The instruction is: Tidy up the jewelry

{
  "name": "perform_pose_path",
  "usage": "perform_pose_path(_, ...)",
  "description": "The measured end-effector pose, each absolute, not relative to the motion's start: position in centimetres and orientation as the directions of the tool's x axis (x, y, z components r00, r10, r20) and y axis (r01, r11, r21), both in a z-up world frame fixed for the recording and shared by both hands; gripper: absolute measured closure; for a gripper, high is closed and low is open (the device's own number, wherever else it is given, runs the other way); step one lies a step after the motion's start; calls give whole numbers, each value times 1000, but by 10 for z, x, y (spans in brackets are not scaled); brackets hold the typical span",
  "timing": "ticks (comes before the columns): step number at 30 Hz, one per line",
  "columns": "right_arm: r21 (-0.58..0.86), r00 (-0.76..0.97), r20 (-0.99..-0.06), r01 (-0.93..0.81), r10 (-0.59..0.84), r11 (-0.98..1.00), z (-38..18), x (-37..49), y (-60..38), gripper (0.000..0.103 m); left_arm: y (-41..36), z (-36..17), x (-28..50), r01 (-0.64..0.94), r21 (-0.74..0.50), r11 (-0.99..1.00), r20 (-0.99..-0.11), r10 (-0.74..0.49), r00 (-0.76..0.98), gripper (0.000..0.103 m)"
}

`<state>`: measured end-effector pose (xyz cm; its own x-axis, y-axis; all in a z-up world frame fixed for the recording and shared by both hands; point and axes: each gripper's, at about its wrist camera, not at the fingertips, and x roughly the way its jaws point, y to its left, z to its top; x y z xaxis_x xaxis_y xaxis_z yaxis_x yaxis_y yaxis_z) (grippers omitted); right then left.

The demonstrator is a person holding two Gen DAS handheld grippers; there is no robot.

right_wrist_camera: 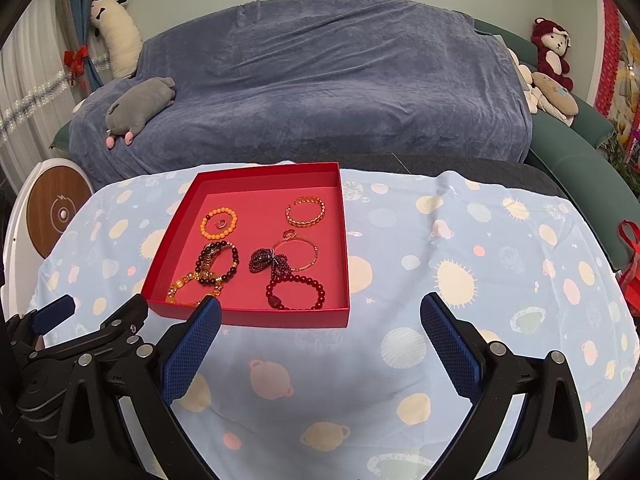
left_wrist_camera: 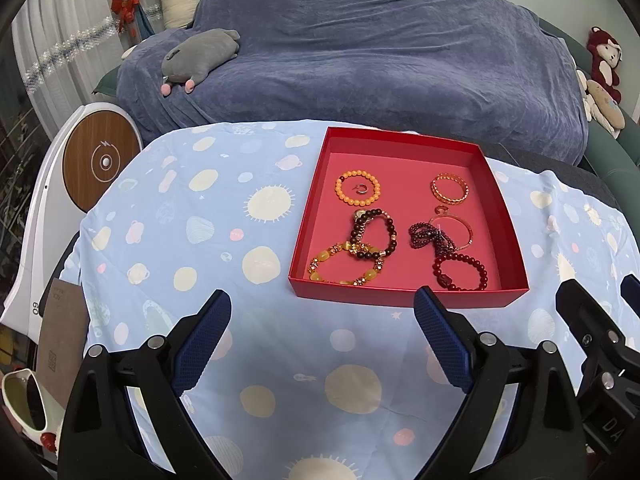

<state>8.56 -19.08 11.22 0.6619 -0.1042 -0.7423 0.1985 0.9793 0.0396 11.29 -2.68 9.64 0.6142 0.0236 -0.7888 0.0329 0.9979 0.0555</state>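
Observation:
A red tray sits on the blue spotted tablecloth. It holds several bracelets: an orange bead one with a small ring inside it, a gold chain one, a dark bead one, a yellow stone one, a thin gold bangle, a dark purple bunch and a red bead one. My left gripper is open and empty, just short of the tray's near wall. My right gripper is open and empty at the tray's near right corner.
The tablecloth covers the table. A white device with a wooden disc stands at the left edge. A blue-covered sofa with a grey plush lies behind. A red bag hangs at the right.

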Motion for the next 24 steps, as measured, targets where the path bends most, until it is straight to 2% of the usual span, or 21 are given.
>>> perform_pose_path(24,39,662,-741,204,-109,978,113,86,-196,7,-29,101,112,47,66,997,-787,23,616,15)
